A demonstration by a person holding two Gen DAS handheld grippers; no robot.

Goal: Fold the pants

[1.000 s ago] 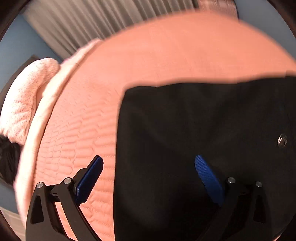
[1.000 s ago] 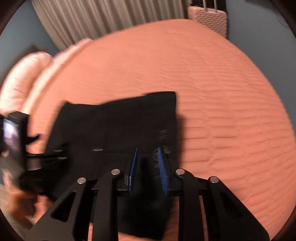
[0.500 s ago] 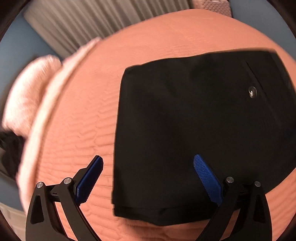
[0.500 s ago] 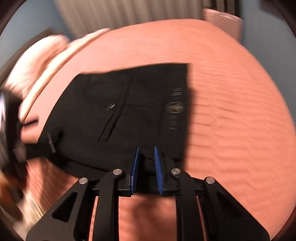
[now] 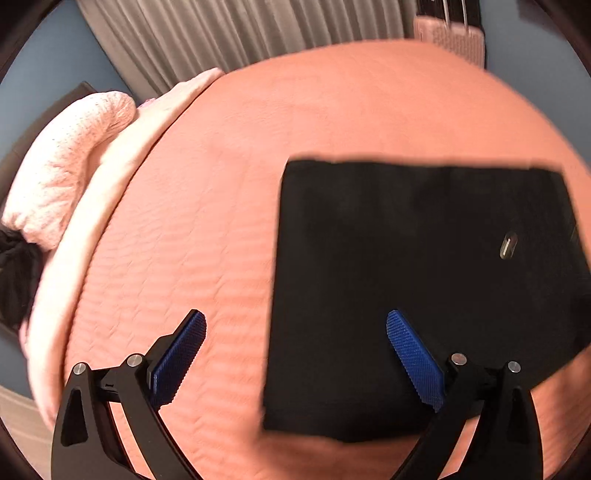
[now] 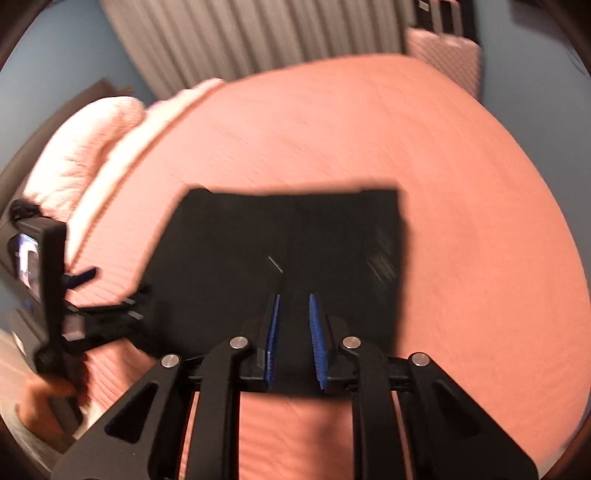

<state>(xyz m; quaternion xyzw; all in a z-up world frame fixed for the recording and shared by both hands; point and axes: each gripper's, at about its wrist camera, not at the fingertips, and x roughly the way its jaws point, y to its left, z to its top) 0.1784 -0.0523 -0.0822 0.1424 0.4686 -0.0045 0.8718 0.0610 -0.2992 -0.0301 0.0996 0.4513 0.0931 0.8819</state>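
Note:
The black pants [image 5: 406, 240] lie as a flat folded rectangle on the salmon quilted bedcover [image 5: 184, 221], with a metal button [image 5: 508, 245] near their right side. My left gripper [image 5: 295, 317] hangs open above the pants' left edge, holding nothing. In the right wrist view the pants [image 6: 258, 229] lie below my right gripper [image 6: 294, 297]. Its jaws are closing to a narrow gap, with nothing between the blue pads. At that view's left edge a hand [image 6: 48, 391] holds the left gripper [image 6: 79, 277], blurred by motion.
A pale pink knitted pillow [image 5: 66, 177] lies at the bed's left end, with a dark bundle [image 5: 14, 280] beside it. Grey curtains [image 5: 240, 33] and a pink suitcase [image 5: 450, 40] stand beyond the far edge. Bedcover surrounds the pants on all sides.
Both grippers have drawn up and back from the pants. The pants now look smaller, and their near edge has come into view. The right gripper's gap has narrowed slightly.

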